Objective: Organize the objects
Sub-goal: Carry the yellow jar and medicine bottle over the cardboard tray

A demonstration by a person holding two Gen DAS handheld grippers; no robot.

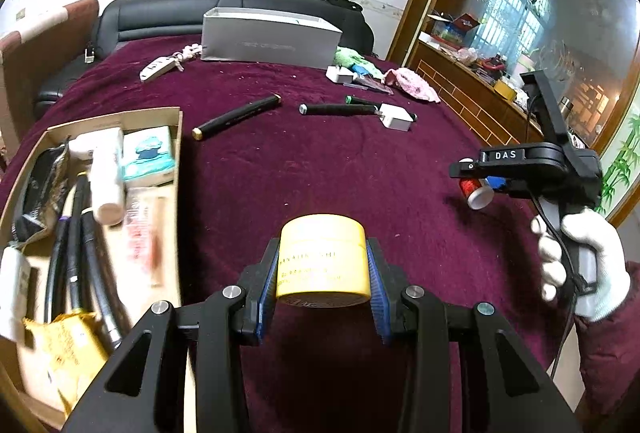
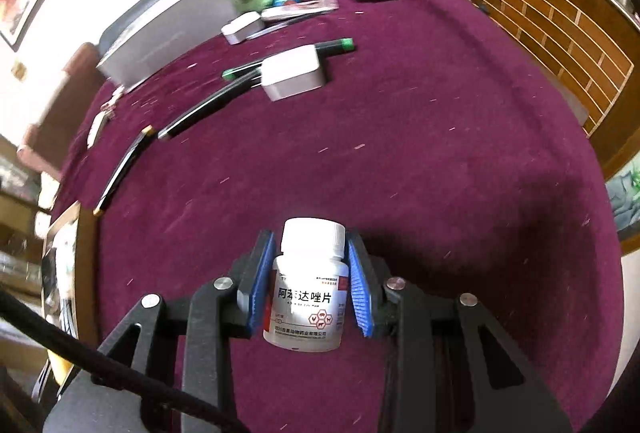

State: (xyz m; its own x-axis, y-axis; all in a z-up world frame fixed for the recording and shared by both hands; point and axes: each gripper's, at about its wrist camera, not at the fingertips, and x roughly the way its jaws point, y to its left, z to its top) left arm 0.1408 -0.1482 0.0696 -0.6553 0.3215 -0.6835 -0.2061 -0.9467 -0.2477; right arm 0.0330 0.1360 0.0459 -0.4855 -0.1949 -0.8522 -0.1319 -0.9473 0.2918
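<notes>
Since both tongs are already full, the job now looks like carrying each thing over to the cardboard box (image 1: 52, 137) on the near left and setting it down gently in a free spot. That box is crowded, so go slow and low, and let go only when the thing rests on something flat.

The biggest thing is the table (image 1: 360, 169), which wears a soft, fuzzy, dark red cloth. The box is stiff brown card, open on top, with black tubes and small packs inside.

The left tongs (image 1: 322, 271) hold a yellow jar (image 1: 322, 257), round, short and smooth, squeezed on both sides by the blue ribbed pads. Keep it level, because round walls can slip.

The right tongs (image 2: 310, 281) grip a white pill bottle (image 2: 306, 297) just above the cloth on the right. It is hard shiny plastic with a paper label and a ridged cap. Hold it by the fat body, not the thin neck.

Black pens (image 1: 236, 117) lie far off, long and thin.
</notes>
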